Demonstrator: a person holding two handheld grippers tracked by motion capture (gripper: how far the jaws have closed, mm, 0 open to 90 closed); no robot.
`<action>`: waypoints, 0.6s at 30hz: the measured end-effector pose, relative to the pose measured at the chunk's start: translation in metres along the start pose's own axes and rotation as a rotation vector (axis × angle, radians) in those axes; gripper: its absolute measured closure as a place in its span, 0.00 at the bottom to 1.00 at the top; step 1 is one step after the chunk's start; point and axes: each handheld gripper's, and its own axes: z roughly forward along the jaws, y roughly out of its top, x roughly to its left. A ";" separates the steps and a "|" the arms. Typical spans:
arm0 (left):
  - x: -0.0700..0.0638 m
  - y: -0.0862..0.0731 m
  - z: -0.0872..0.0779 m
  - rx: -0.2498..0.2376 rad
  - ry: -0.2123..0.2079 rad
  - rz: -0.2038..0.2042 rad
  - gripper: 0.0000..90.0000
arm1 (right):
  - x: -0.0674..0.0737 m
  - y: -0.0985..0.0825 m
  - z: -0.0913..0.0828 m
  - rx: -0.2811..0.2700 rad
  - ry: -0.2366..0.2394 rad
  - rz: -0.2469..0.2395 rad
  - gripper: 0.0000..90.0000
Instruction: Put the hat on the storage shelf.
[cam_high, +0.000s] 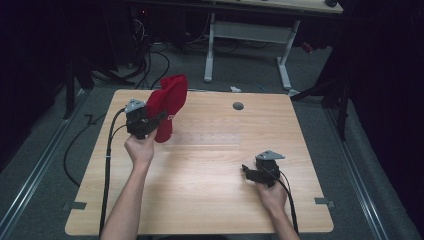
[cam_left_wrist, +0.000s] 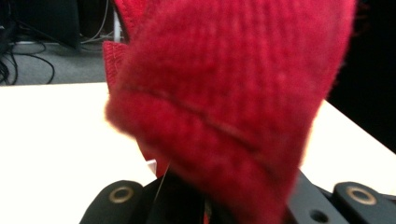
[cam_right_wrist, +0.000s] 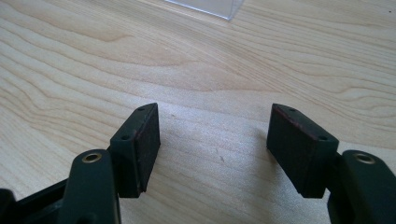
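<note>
A red knitted cloth (cam_high: 169, 107), perhaps a hat, is held up above the far left part of the wooden table (cam_high: 210, 200). My left gripper (cam_high: 155, 120) is shut on its lower edge, and the cloth rises past the jaws. In the left gripper view the red cloth (cam_left_wrist: 224, 93) hangs close in front and hides the jaw tips. My right gripper (cam_high: 248, 170) rests low over the table's right front, pointing left. In the right gripper view its jaws (cam_right_wrist: 212, 126) stand open with bare wood between them.
A clear plastic piece (cam_high: 205, 139) lies flat at the table's middle; its corner (cam_right_wrist: 205, 7) is ahead of the right gripper. A grey grommet (cam_high: 238, 106) sits near the far edge. Beyond the table stand white desk legs (cam_high: 210, 50), with cables (cam_high: 150, 65) on the floor.
</note>
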 end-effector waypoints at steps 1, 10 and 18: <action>0.001 -0.001 0.000 -0.001 0.001 -0.005 0.95 | 0.000 0.000 0.000 0.000 0.000 -0.001 0.39; 0.010 -0.010 -0.011 0.022 0.011 0.007 0.93 | 0.000 0.000 0.000 0.000 -0.001 -0.001 0.39; 0.012 -0.013 -0.017 0.048 0.044 0.046 0.81 | 0.000 0.000 0.000 0.000 -0.001 0.000 0.39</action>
